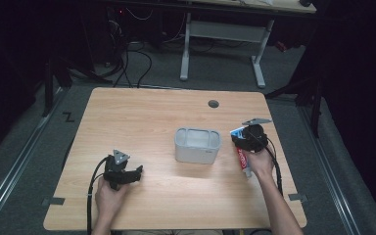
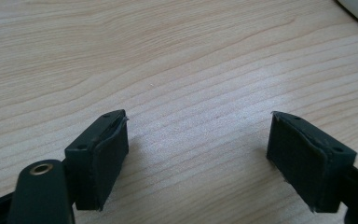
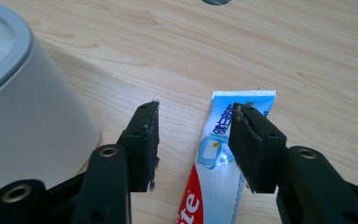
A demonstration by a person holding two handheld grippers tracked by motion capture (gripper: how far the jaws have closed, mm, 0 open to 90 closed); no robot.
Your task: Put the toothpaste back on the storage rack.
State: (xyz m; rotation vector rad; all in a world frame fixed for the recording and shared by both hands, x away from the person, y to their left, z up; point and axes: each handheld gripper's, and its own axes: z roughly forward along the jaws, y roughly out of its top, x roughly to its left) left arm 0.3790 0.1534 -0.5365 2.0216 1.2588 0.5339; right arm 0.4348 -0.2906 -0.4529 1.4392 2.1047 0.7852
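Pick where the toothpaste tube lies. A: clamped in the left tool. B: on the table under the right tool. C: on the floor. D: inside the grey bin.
B: the tube lies flat on the table beneath the right tool, beside the bin.

A light wooden table [image 1: 142, 112] stood on grey carpet [image 1: 24, 161], with a round cable hole [image 1: 213, 104] set near its far edge. Beyond it stood a white-legged desk frame [image 1: 223, 36] — black cables [image 1: 132, 61] trailed over the floor to its left. Dark stands [image 1: 54, 78] flanked the table on both sides. Two small grey tabs [image 1: 53, 201] — tape, perhaps — marked its near corners.
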